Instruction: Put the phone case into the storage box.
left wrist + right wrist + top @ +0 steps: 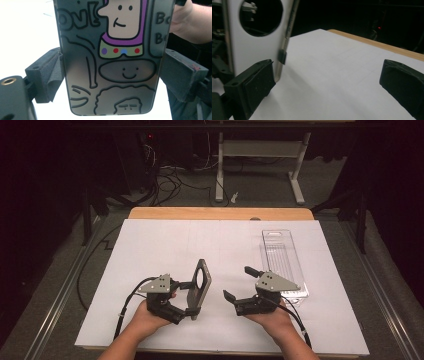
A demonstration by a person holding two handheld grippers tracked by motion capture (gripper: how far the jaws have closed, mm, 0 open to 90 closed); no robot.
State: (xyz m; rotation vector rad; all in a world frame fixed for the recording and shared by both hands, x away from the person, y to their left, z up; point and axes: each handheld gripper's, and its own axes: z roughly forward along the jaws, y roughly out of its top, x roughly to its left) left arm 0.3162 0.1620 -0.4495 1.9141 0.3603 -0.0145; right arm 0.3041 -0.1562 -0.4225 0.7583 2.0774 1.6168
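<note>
Under dark room, white tabletop (165, 245)

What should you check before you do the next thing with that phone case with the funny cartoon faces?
1. Left gripper clamps the clear phone case with black-outlined cartoon drawings by both long edges: ok.
2. Case lifted and standing on edge, not lying on the white table sheet: ok.
3. Right gripper open and holding nothing: ok.
4. Clear gap between right gripper and case: ok.
5. Clear plastic tray lies flat on the sheet beyond the right gripper: ok.
6. Whether the grip will hold without slipping: cannot tell.
</note>
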